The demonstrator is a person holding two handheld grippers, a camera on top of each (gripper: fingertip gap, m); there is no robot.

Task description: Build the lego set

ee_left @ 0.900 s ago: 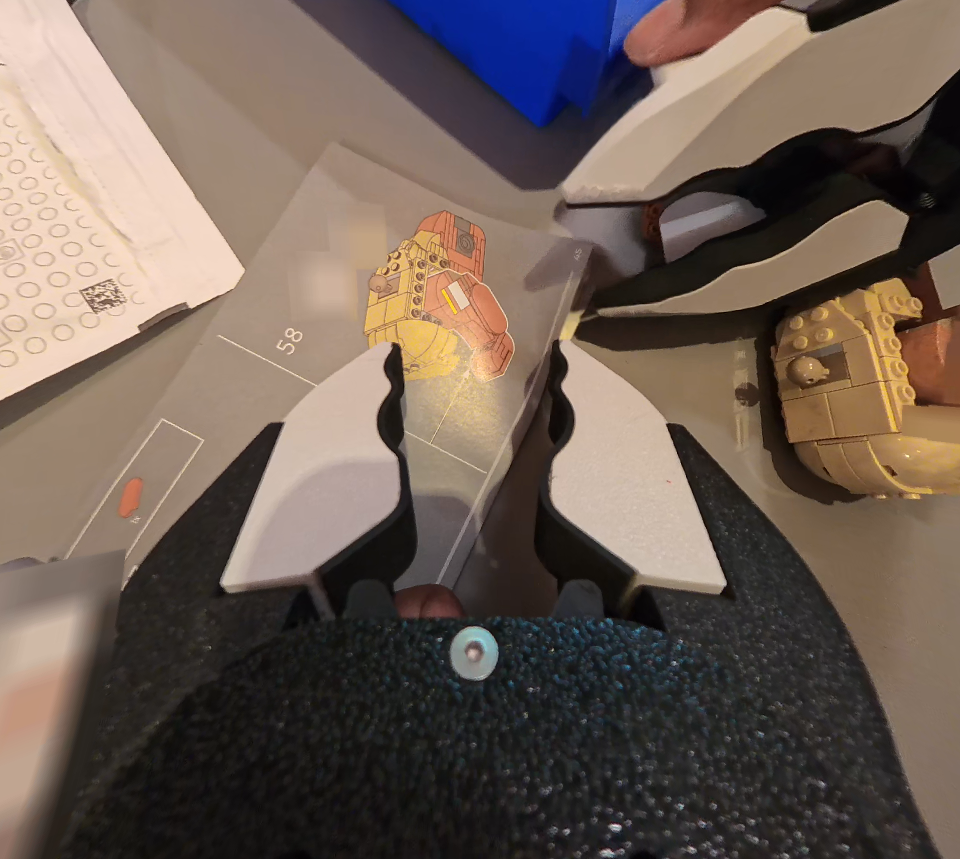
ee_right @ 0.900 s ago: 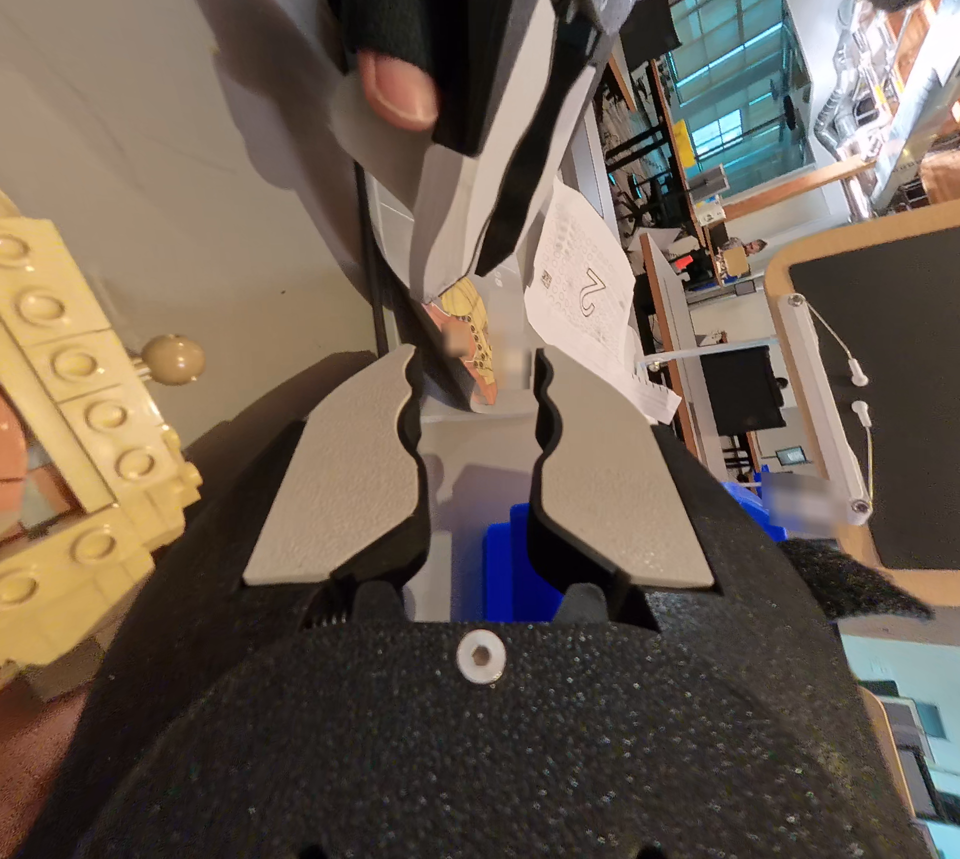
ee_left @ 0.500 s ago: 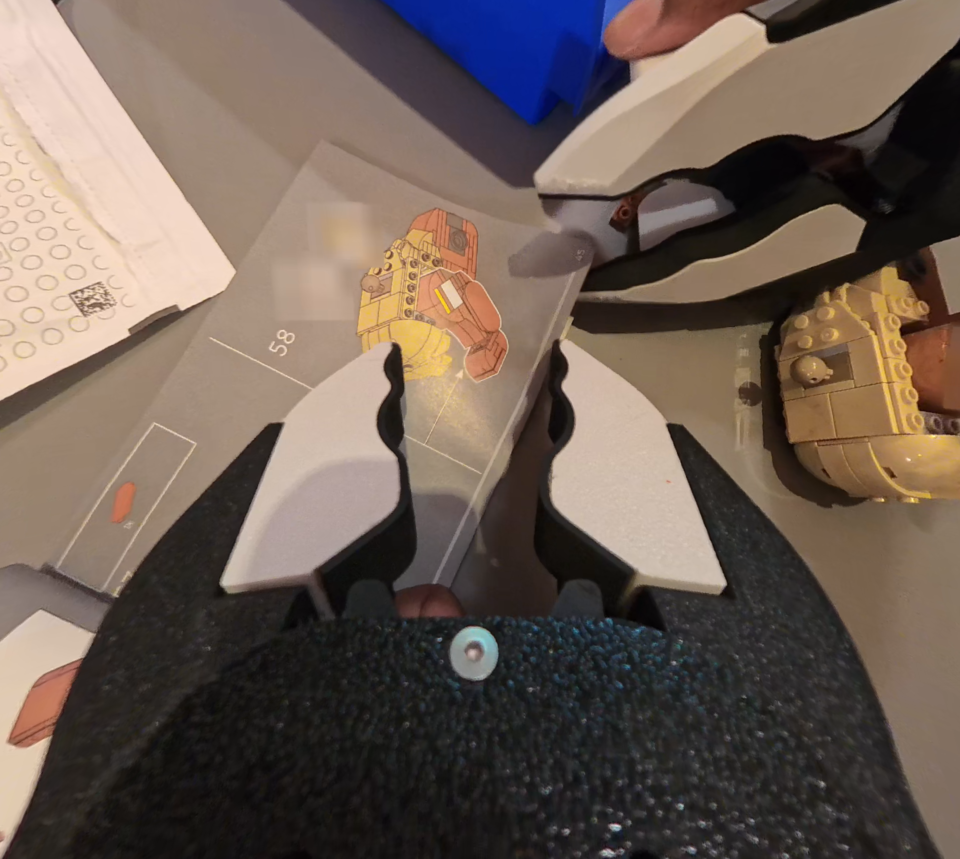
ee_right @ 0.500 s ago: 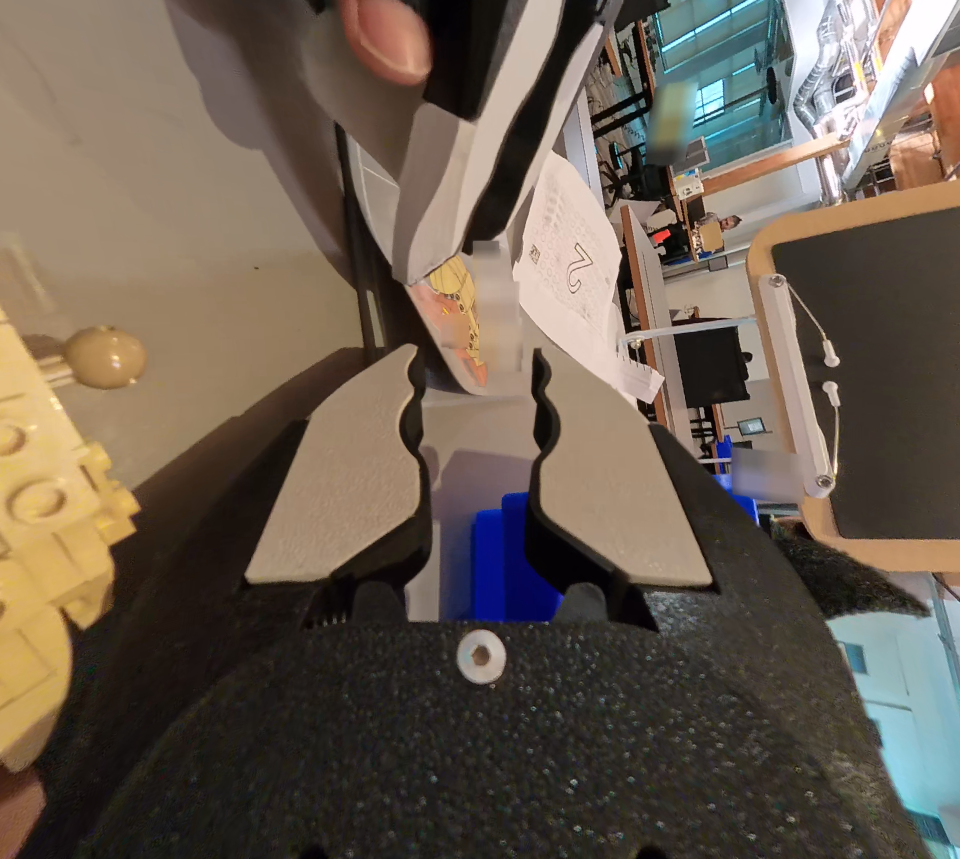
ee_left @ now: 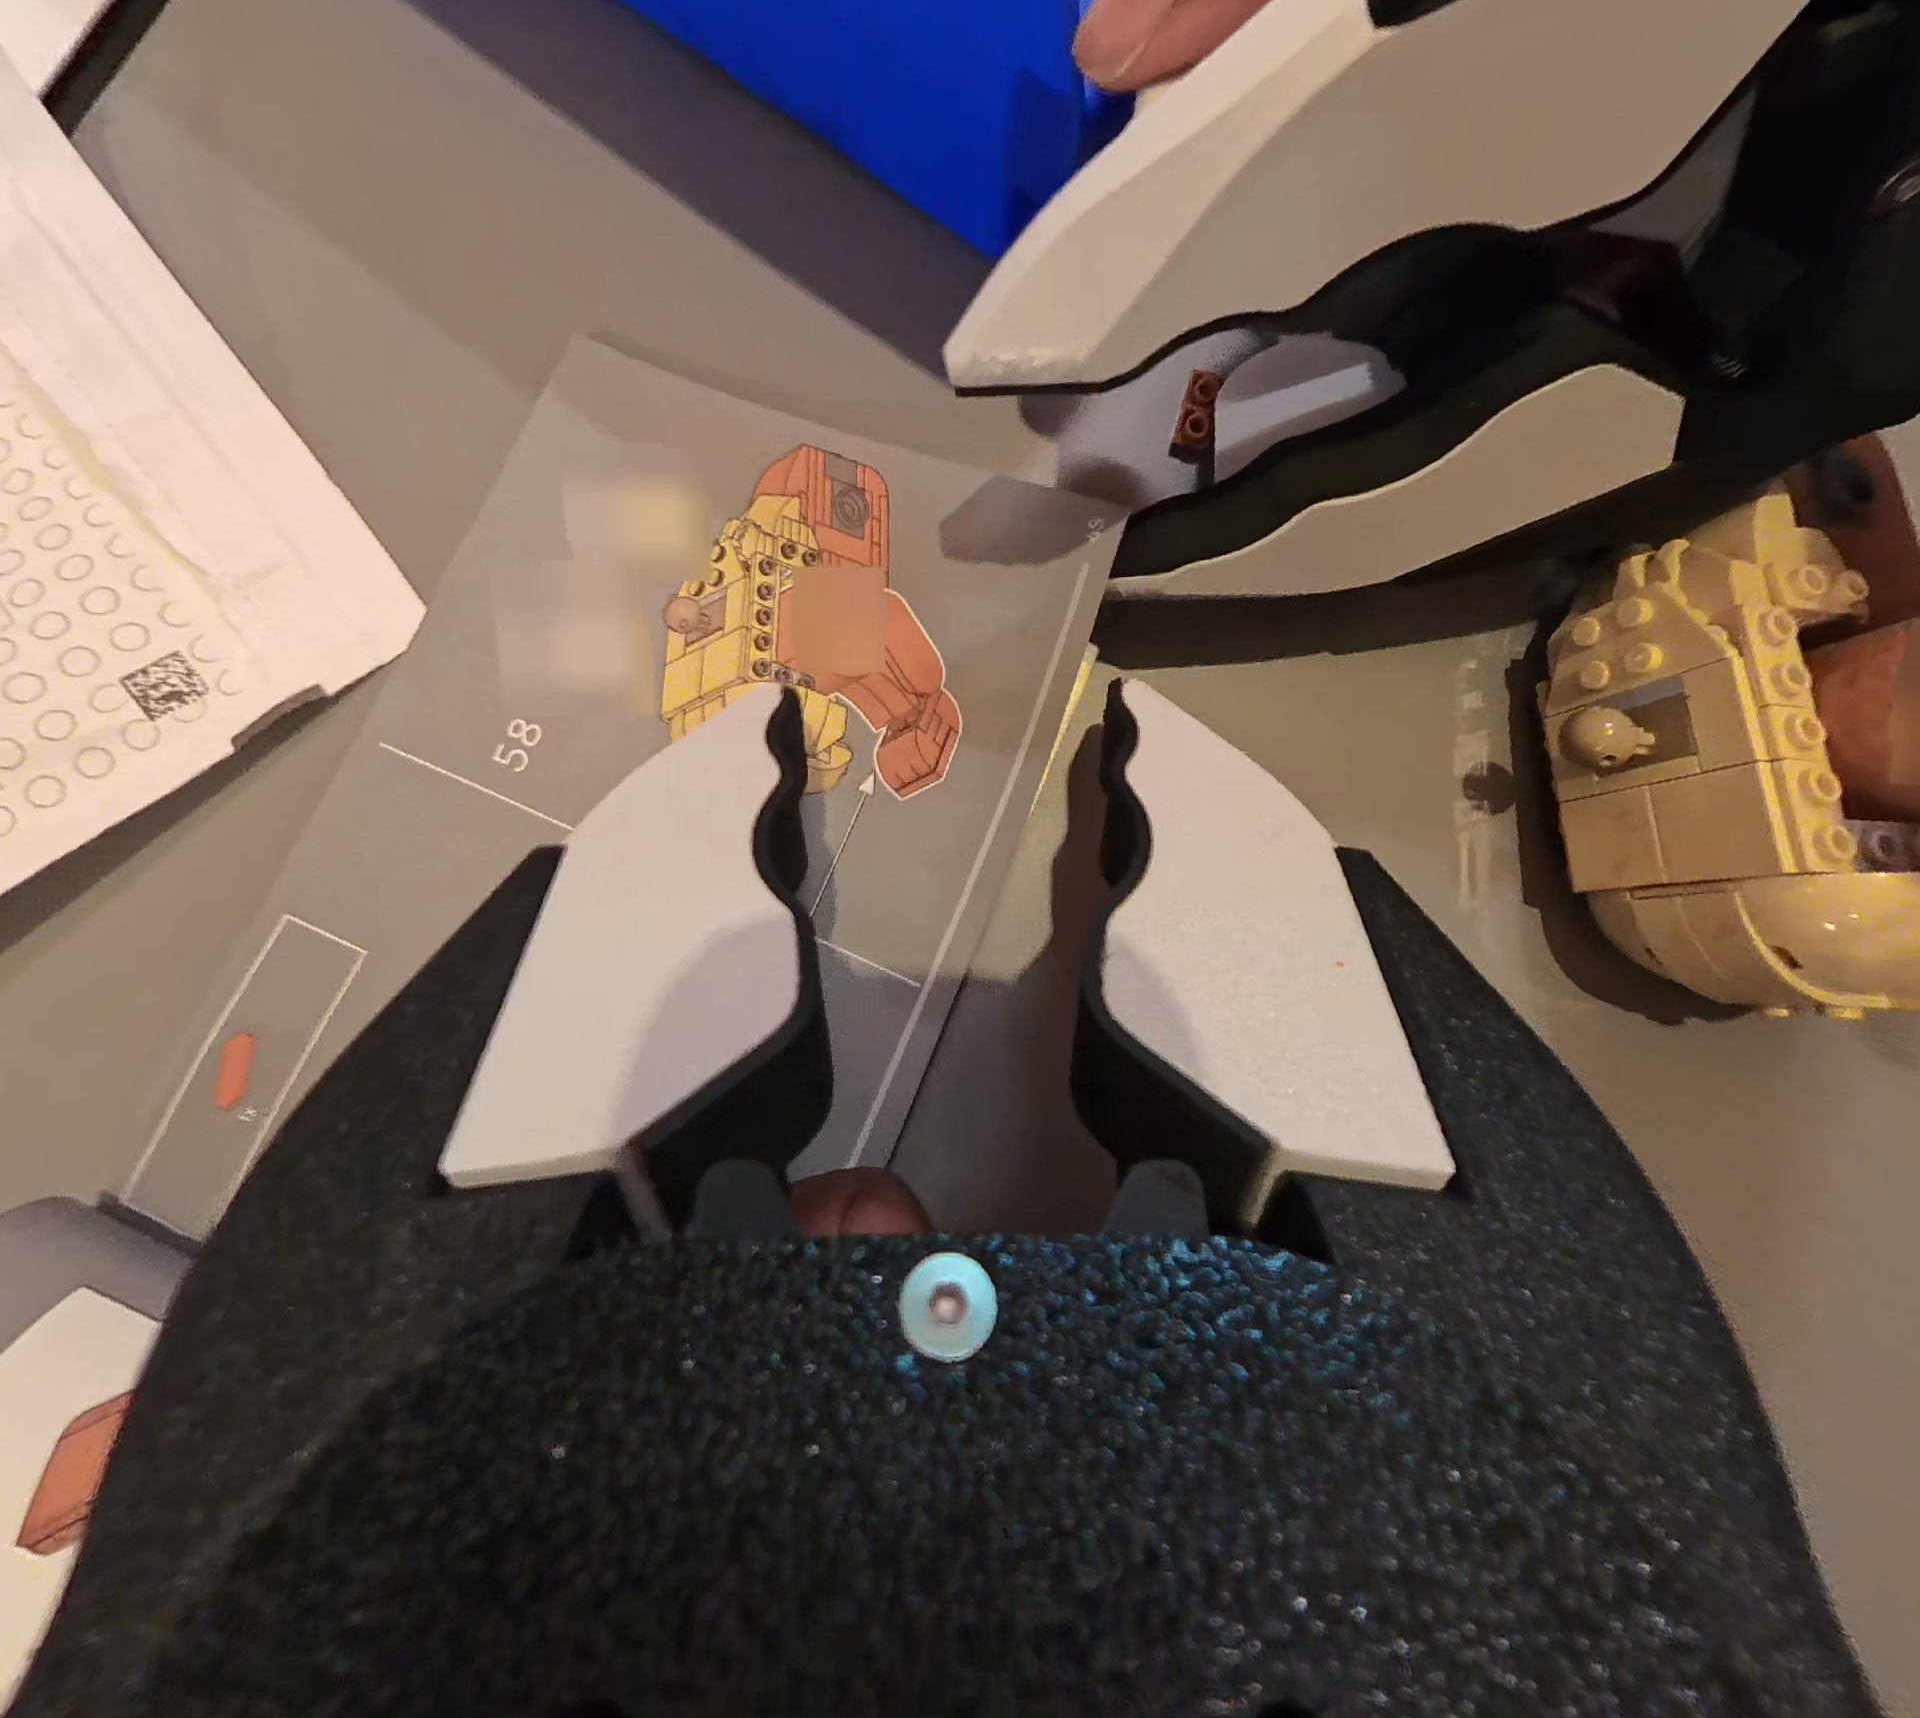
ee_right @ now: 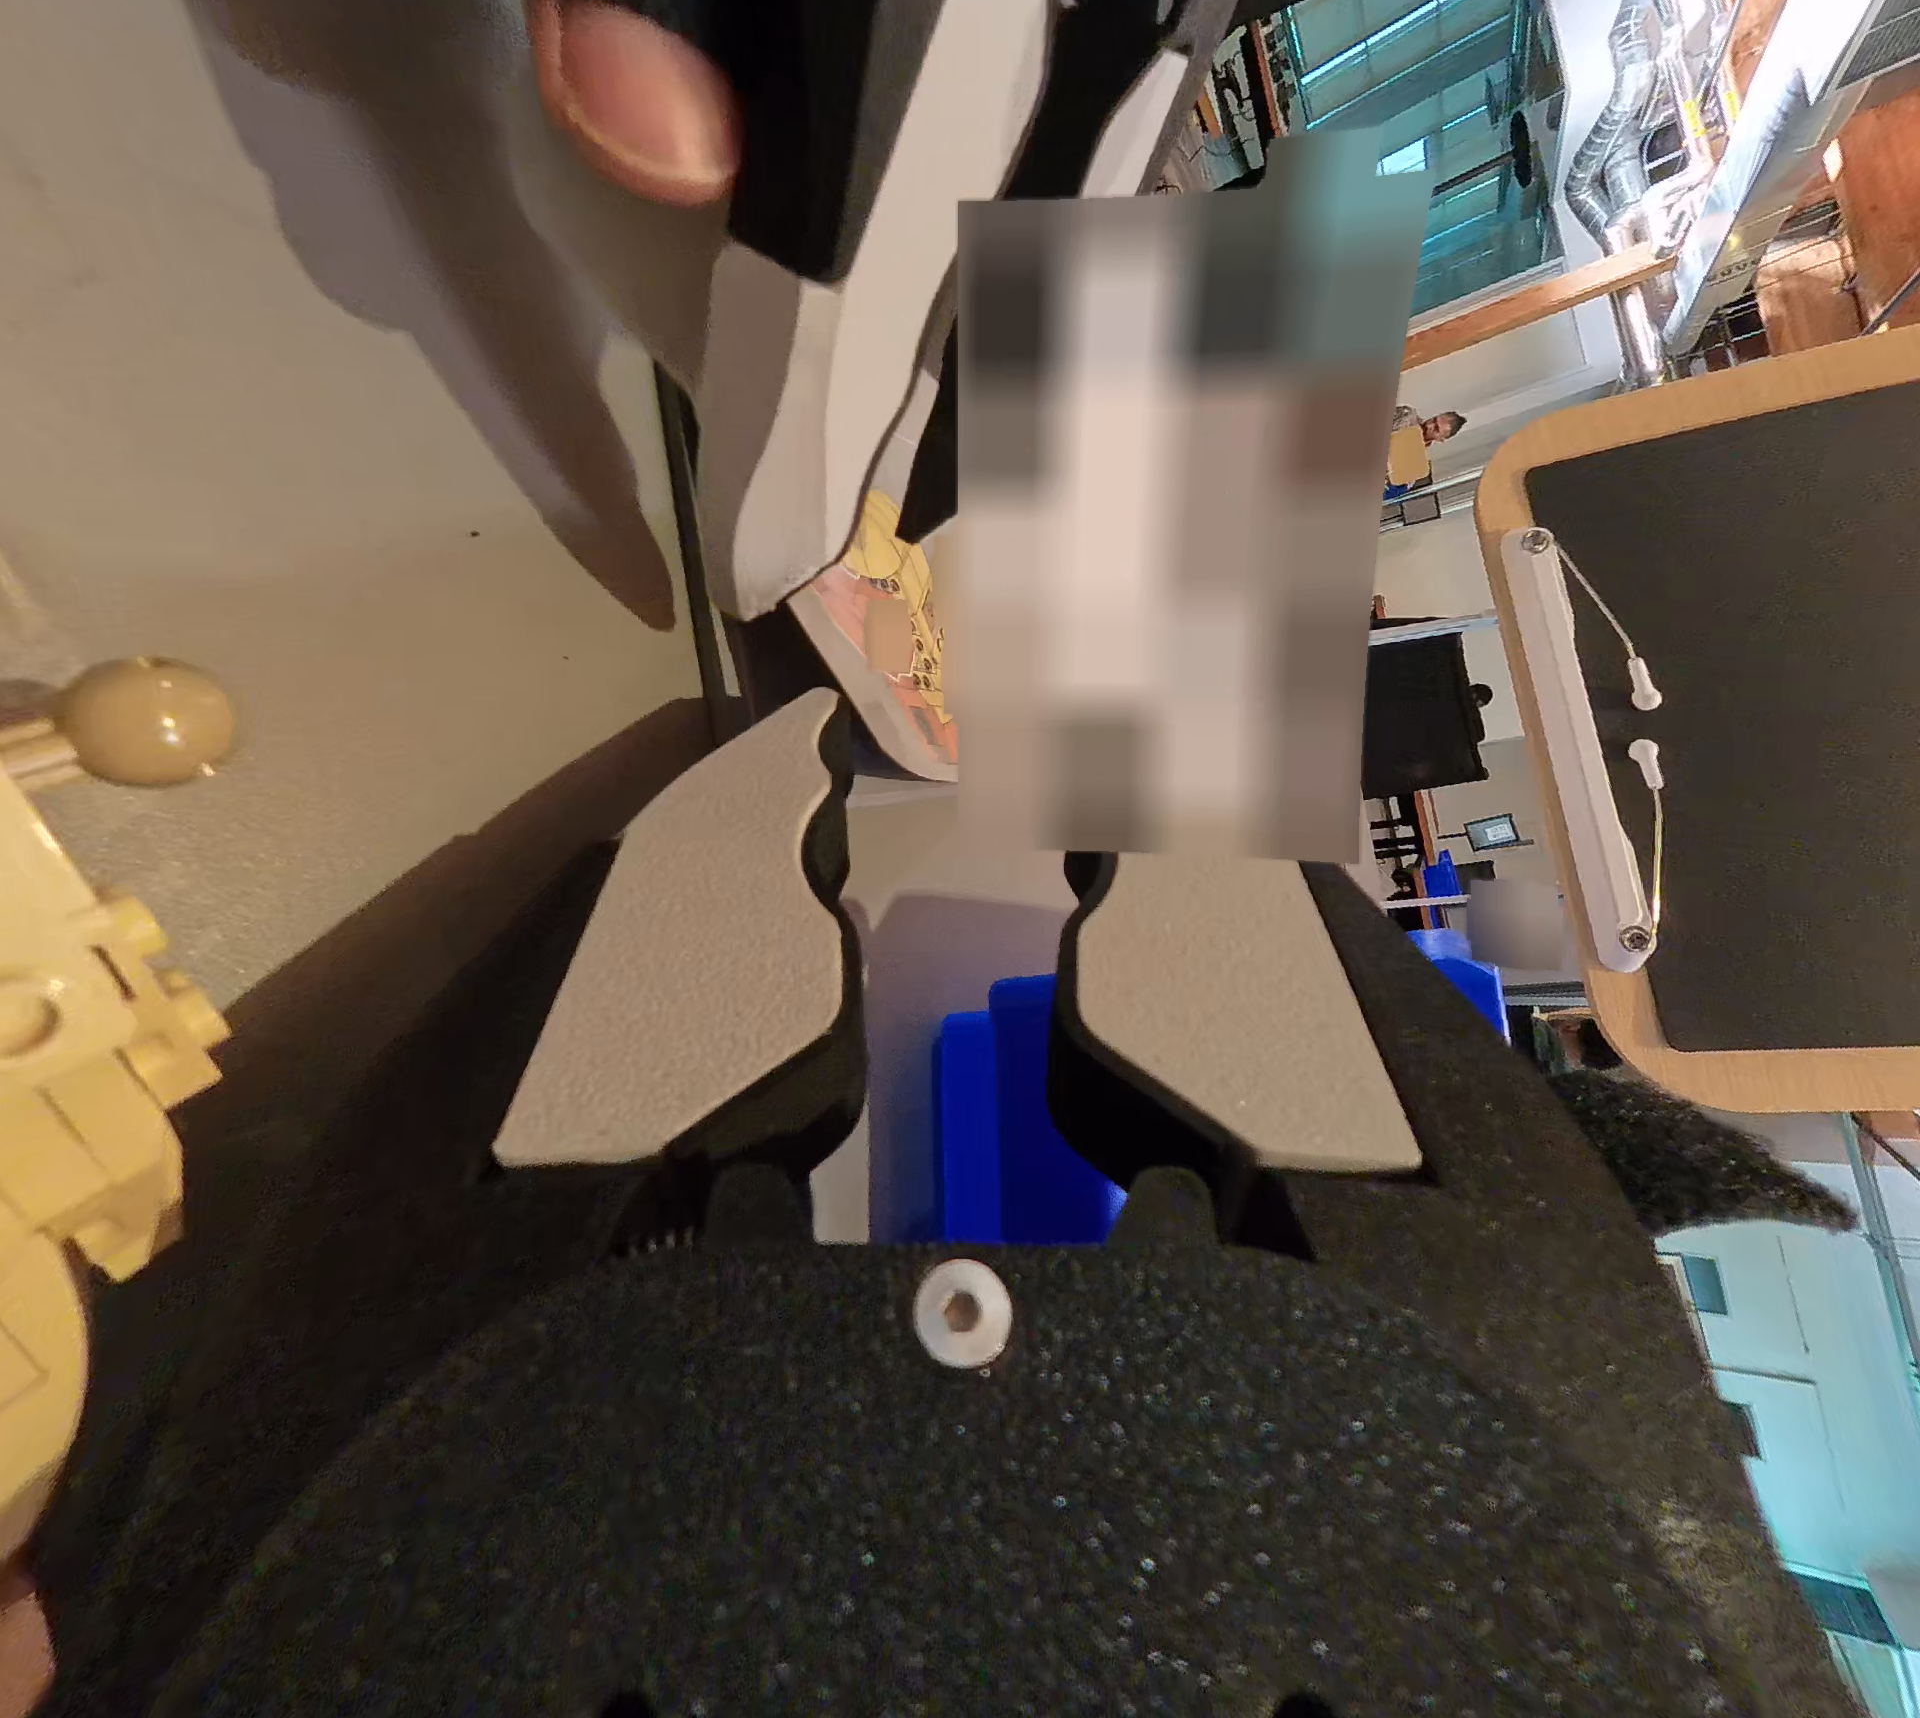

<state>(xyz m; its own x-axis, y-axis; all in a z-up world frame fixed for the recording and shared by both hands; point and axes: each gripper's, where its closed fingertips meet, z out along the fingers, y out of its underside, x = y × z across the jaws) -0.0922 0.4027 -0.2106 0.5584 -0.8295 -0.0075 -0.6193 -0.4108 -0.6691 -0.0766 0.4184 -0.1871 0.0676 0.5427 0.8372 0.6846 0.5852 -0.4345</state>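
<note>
Grippers: left gripper (ee_left: 945,712) spread over instruction page (ee_left: 665,733), empty; right gripper (ee_left: 1039,463) parted, tiny brown brick (ee_left: 1197,417) between its fingers (contact unclear). Tan lego model (ee_left: 1704,764) on table, right.

The worktop (ee_left: 436,234) is grey. The bin (ee_left: 831,6) is bright blue. The lego model (ee_left: 1704,795) is tan with reddish-brown parts. The instruction page (ee_left: 582,588) is grey, printed yellow and orange. The paper bag (ee_left: 125,588) is white with circles.
</note>
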